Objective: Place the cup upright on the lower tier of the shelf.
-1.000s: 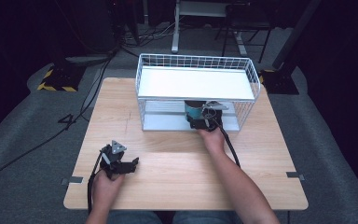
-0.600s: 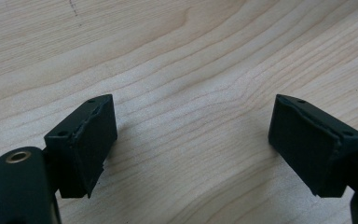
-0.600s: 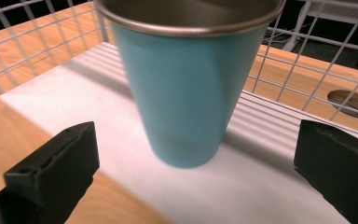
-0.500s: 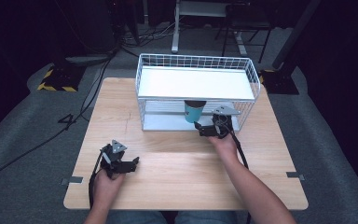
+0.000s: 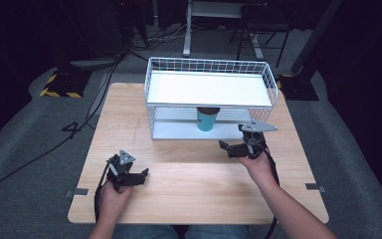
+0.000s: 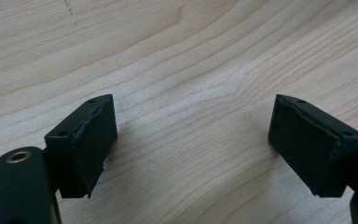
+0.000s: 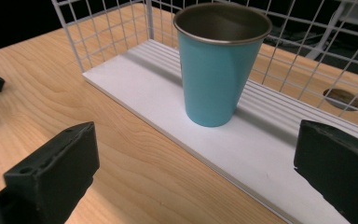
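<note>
Teal cup (image 7: 221, 65) is standing on the wire rack's (image 5: 209, 69) lower shelf; I am holding my right gripper (image 5: 233, 149) before it, jaws wide and empty. My left gripper (image 5: 138, 177) is resting on the bench (image 6: 191, 60), jaws gaping, empty.

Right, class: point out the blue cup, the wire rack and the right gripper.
blue cup (image 7: 216, 79), right gripper view, on its blue side wall.
wire rack (image 5: 209, 64), high view, on the back rim of its top tier.
right gripper (image 5: 227, 148), high view, midway between its open fingertips.
</note>
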